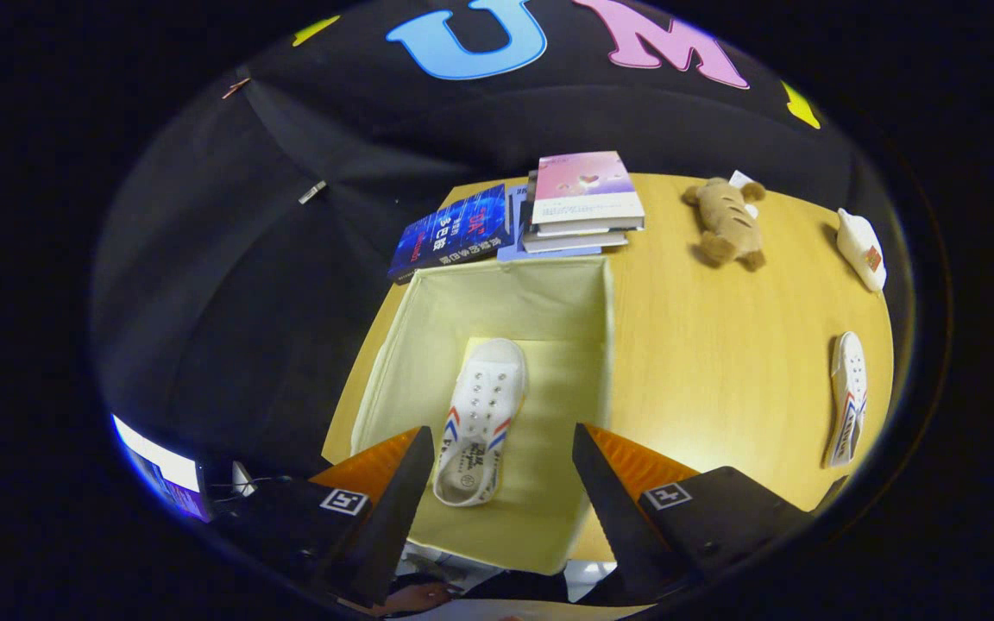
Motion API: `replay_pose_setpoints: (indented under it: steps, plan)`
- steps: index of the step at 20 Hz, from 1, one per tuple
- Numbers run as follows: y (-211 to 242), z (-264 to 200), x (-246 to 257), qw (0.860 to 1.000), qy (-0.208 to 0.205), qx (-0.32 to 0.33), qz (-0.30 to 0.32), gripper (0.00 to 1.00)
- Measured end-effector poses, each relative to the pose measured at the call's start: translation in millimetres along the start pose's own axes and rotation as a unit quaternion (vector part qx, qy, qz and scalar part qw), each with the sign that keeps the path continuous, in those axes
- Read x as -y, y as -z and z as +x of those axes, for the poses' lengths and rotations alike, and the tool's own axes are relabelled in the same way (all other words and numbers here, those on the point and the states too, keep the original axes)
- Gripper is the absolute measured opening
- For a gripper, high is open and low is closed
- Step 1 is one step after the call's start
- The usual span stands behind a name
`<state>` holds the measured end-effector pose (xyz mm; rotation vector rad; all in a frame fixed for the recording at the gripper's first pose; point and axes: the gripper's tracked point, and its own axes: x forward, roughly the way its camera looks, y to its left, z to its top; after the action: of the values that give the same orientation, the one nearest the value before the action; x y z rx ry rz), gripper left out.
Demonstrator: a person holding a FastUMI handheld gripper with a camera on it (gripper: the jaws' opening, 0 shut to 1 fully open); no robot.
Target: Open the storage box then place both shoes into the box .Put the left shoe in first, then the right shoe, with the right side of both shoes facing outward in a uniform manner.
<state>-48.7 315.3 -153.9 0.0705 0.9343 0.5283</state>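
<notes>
The gripper (497,440) hangs over the open storage box (402,345), fingers spread wide and empty. One shoe (480,418) lies inside, toe pointing far; the other shoe (847,398) rests, seemingly on its side, on the table (704,345) well right

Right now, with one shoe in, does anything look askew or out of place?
Nothing is damaged or spilled. The shoe lies flat in the open storage box, sole down rather than side out. The second shoe waits on the table. The gripper is open above the box.
</notes>
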Motion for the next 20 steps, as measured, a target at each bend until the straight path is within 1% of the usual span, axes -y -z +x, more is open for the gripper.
replay_pose_setpoints:
  steps: [4,8,14,17,20]
  plan:
    - [-10.6,-63.6,76.5,0.999,0.018,0.038,-0.022,0.99]
    - [-13.6,-107.7,166.7,0.997,0.051,0.062,-0.021,0.99]
    - [11.7,-126.8,288.2,0.993,0.097,0.055,-0.025,0.99]
    - [23.3,-126.9,340.4,0.991,0.122,0.052,-0.033,0.99]
    - [37.9,-117.5,391.7,0.987,0.149,0.039,-0.039,0.99]
